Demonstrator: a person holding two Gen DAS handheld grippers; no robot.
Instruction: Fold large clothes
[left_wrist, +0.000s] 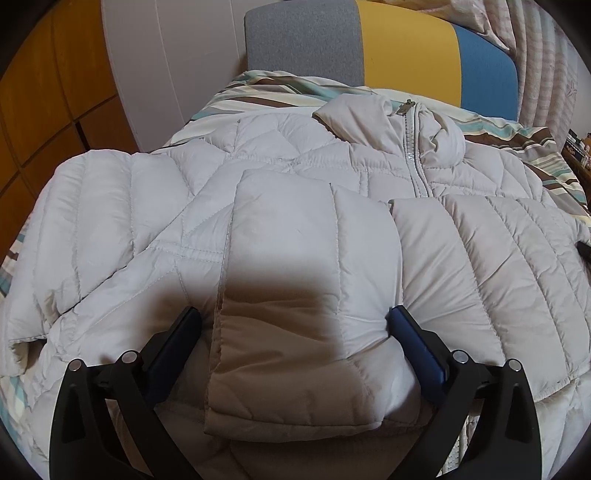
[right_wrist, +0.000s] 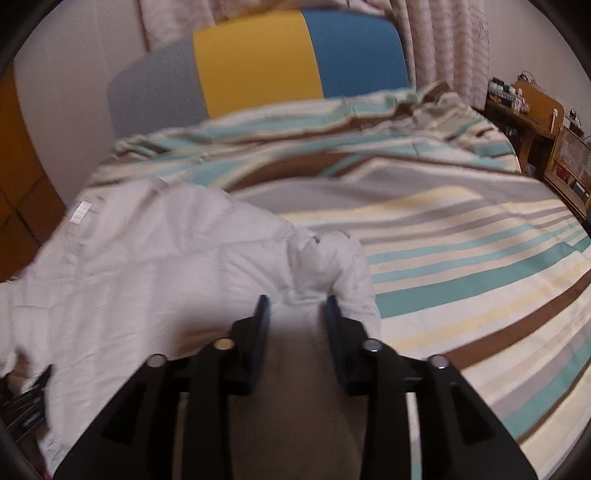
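Observation:
A pale grey quilted puffer jacket (left_wrist: 295, 155) lies front up on the striped bed, its zipper (left_wrist: 415, 147) closed to the collar. Both sleeves are folded in across the chest: one sleeve (left_wrist: 295, 240) runs toward me, the other sleeve (left_wrist: 480, 251) lies to its right. My left gripper (left_wrist: 295, 321) stands wide open, its fingers on either side of the near sleeve's cuff end. In the right wrist view the jacket (right_wrist: 147, 258) shows its inner side with a white label (right_wrist: 81, 210). My right gripper (right_wrist: 297, 306) has a bunched edge of it filling the narrow gap between its pads.
The striped bedspread (right_wrist: 461, 258) stretches away to the right of the jacket. A grey, yellow and blue headboard (right_wrist: 258, 59) stands at the far end with curtains (left_wrist: 546, 55) behind. An orange-brown wardrobe (left_wrist: 44, 92) is on the left, a wooden desk (right_wrist: 524, 107) at the far right.

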